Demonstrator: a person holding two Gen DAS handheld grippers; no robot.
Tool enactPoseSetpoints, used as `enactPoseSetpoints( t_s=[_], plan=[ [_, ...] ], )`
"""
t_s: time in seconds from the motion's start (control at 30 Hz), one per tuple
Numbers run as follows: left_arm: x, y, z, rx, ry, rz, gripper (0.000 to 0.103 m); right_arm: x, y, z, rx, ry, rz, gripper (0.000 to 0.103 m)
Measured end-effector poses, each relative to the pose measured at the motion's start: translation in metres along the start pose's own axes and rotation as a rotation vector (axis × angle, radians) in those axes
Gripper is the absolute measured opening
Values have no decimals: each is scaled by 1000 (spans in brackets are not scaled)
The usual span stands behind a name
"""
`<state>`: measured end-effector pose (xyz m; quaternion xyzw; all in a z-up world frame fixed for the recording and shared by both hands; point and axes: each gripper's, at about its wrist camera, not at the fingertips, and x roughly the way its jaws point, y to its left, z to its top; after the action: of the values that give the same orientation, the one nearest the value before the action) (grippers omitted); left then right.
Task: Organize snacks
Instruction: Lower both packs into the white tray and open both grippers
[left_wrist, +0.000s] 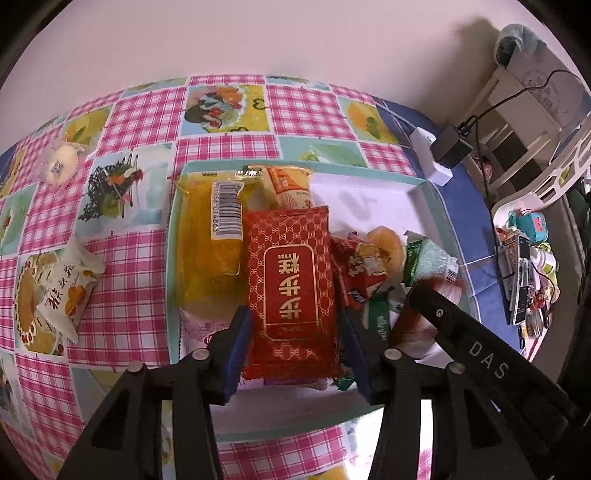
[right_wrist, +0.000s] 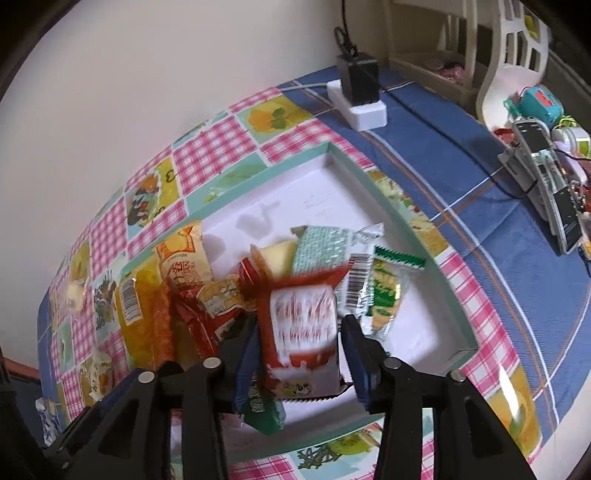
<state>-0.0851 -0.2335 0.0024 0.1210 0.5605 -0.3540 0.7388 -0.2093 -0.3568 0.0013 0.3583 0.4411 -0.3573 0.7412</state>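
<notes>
Left wrist view shows the red packet (left_wrist: 291, 291) lying flat in the shallow white box (left_wrist: 436, 192) with the teal rim, on top of other snacks in its left half. It is placed lengthwise, probably so that the packets stay in a row. The left gripper (left_wrist: 294, 315) stands over its near end with one blue pad on each side. The pads seem apart from the wrapper and not pressing, so I judge the packet is let go. Its gold label reads 步步糕, upside down from this camera.

To the left of it lies a yellow packet (left_wrist: 207, 251) with a white barcode label (left_wrist: 225, 210); the last digits look like 014863. The black body of the other gripper at the right carries the letters DAS (left_wrist: 487, 354).

Right wrist view shows a red and white packet (right_wrist: 301, 343) between the jaws of the right gripper (right_wrist: 301, 326), above the middle of the box. It is blurred, its print is not readable, and the pads do not seem to clamp it. A green packet (right_wrist: 384, 291) lies just to its right.

Outside the box, on the checked cloth of the desk (left_wrist: 140, 118), a white packet with orange print (left_wrist: 70, 291) and a round pastry in clear wrap (left_wrist: 62, 162) still wait at the left.
</notes>
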Motion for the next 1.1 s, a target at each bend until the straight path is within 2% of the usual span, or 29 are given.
enactPoseSetpoints(
  t_s=[0.17,0.4,0.43,0.47,0.5,0.73,0.87,0.97,1.1],
  plan=[
    [-15,-3,2,7,-22,-8,58,-13,0,2,5,-38,8,50],
    [-31,21,7,-85,-43,64,61,-27,9,2,-27,-73,19,50],
    [-32,27,8,-100,-48,81,65,-27,9,2,-30,-71,18,50],
    [-34,33,9,-117,-53,102,77,-26,11,1,-33,-67,18,50],
    [-36,40,10,-136,-60,125,83,-26,13,0,-41,-62,19,50],
    [-46,83,12,-229,-102,239,84,-23,39,-7,-124,-52,19,66],
    [-49,102,11,-272,-109,271,84,-23,53,-12,-172,-53,23,71],
    [-53,115,10,-301,-121,294,84,-23,63,-16,-201,-58,20,79],
    [-60,131,8,-330,-138,328,85,-24,76,-21,-240,-66,21,83]
  ],
)
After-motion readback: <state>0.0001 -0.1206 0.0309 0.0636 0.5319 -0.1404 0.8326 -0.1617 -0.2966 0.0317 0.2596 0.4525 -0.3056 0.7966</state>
